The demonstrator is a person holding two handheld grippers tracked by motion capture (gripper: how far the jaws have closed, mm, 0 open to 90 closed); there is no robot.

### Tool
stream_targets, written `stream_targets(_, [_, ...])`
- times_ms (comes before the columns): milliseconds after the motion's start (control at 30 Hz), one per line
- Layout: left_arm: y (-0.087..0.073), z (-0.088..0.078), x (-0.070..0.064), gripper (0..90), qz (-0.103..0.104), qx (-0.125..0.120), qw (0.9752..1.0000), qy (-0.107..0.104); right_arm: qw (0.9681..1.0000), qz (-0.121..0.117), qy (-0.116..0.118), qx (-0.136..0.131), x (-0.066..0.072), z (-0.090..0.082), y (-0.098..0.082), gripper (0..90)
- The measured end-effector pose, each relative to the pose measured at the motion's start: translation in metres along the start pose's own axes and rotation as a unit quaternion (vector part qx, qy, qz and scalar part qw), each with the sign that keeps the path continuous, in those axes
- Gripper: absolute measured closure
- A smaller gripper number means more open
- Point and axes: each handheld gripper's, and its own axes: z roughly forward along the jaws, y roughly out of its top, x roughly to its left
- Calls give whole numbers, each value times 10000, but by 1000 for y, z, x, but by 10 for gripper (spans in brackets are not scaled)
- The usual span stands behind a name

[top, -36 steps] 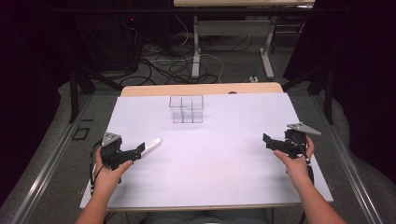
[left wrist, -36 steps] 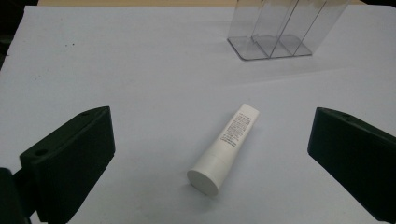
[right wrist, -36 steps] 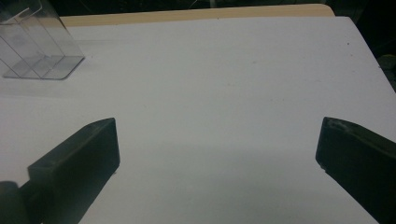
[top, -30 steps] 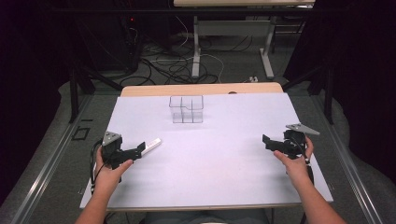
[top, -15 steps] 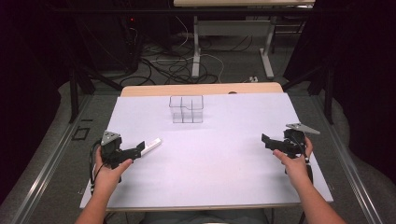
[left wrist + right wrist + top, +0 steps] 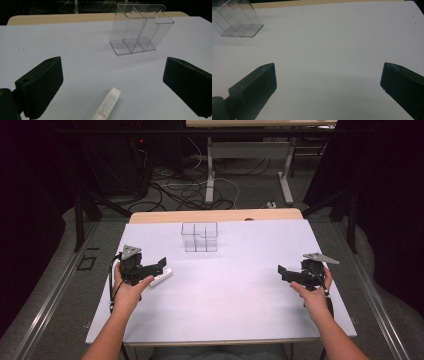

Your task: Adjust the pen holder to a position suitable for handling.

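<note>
A clear plastic organizer (image 6: pixel 199 237) with three compartments stands upright at the back middle of the white table (image 6: pixel 235 295). A small white tube (image 6: pixel 161 277) lies flat at the left. My left gripper (image 6: pixel 156 267) hovers open just over it, and the white tube (image 6: pixel 107 103) lies between and below the wide jaws, with the organizer (image 6: pixel 139 28) beyond. At the right side my right gripper (image 6: pixel 283 272) is open with nothing between its jaws. The organizer (image 6: pixel 235 18) shows at the upper left of the right gripper view.
A wooden strip (image 6: pixel 215 215) runs along the table's far edge. Beyond it are desk legs (image 6: pixel 209 170) and cables (image 6: pixel 185 190) on the floor. Dark curtains flank both sides.
The right gripper has drifted slightly left toward the table's middle. The left gripper and the tube have stayed put.
</note>
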Motion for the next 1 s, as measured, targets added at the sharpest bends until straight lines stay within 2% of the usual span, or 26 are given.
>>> stream_targets(200, [13, 11, -8, 69, -105, 47, 9999, -49, 10000, 68, -13, -37, 0, -1, 0, 2])
stream_targets(333, [21, 15, -12, 129, -131, 17, 9999, -54, 10000, 77, -23, -50, -1, -2, 0, 5])
stream_targets(400, [31, 19, -16, 162, -159, -28, 9998, -83, 9999, 102, -33, -36, -1, -1, 0, 6])
stream_targets(467, [35, 20, -17, 179, -143, -39, 9998, -97, 9999, 100, -18, -21, 0, 0, -1, 7])
stream_targets(500, [41, 21, -20, 196, -127, -60, 9999, -81, 9999, 114, -17, -3, 0, 1, -1, 7])
stream_targets(667, [57, 28, -23, 301, -127, -106, 9999, 5, 10000, 97, -21, -4, 1, 1, -1, 9])
stream_targets(800, [64, 33, -24, 320, -69, -165, 9998, 38, 10000, 84, -12, -2, 0, 1, -2, 12])
stream_targets(1000, [78, 46, -27, 347, -39, -61, 10000, 22, 9999, 152, -19, 24, 0, 1, -2, 15])
